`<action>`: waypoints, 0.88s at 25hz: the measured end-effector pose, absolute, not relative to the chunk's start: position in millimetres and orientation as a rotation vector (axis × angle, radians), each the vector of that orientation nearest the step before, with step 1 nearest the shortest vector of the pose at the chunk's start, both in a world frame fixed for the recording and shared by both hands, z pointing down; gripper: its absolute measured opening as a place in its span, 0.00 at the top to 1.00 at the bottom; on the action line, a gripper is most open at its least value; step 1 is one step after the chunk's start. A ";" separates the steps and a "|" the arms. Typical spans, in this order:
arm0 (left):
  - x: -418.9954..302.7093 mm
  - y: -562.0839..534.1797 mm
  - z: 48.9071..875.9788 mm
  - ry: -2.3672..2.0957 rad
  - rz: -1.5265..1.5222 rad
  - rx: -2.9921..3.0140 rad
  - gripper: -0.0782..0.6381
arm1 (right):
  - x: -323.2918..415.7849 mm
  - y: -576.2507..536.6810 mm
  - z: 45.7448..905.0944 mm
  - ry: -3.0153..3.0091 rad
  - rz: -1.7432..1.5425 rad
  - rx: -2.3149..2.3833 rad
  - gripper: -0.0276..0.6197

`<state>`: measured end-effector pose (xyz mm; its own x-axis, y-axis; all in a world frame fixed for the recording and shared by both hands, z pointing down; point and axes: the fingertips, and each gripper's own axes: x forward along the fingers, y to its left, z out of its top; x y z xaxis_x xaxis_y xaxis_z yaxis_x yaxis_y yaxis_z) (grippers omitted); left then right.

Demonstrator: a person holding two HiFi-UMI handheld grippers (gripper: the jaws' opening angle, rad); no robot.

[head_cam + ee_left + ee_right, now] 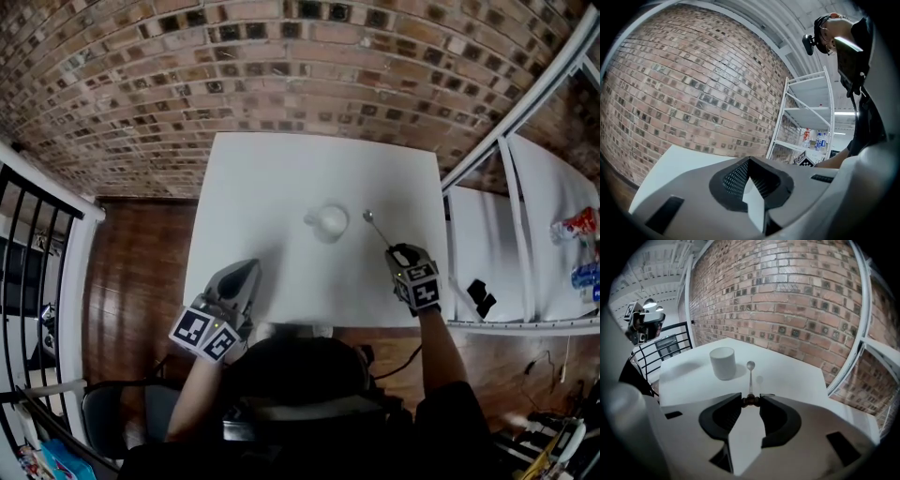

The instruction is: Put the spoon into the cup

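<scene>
Partly hidden, the spoon (750, 376) has its handle end pinched between the right gripper's (751, 400) jaws, bowl beside the cup (723, 363) at mid-desk (281, 169). Right gripper tilts downward. Left gripper (749, 161), jaws together and empty, points level over the desk's near-left edge.

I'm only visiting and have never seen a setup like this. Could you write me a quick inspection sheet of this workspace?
Surface: white table, bare apart from the job's things.
Job's things: white cup upright near the middle; spoon beside it, not in the cup.
Clutter: nothing seen on the table.
Claws: right claw pinches the spoon's handle end; left claw shut with nothing in it, at the table's near edge.
Cables: dark cable on the wooden floor.
Surroundings: brick wall; white shelving with bottles.
</scene>
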<state>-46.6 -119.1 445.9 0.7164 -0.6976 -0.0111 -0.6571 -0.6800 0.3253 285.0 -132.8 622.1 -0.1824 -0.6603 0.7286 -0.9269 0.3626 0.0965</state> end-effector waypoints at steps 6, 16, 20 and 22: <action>-48.6 -129.3 437.1 -1.050 -0.224 2.650 0.88 | 263.7 -139.7 567.7 -2.022 0.342 1.326 0.76; -63.2 -139.8 428.0 -1.076 -0.281 2.653 0.88 | 215.6 -151.2 549.6 -2.037 0.246 0.992 0.76; -64.3 -143.7 425.1 -1.083 -0.271 2.681 0.88 | 210.5 -161.7 563.8 -1.972 0.218 0.887 0.76; -61.7 -148.0 419.8 -1.079 -0.250 2.726 0.88 | 211.0 -166.9 571.6 -1.939 0.226 0.847 0.76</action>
<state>-61.7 -148.0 419.8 0.7191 -0.6899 -0.0834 -0.6562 -0.7136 0.2453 211.0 -166.9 571.6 -0.2870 -0.4644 0.8378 -0.6443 0.7408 0.1899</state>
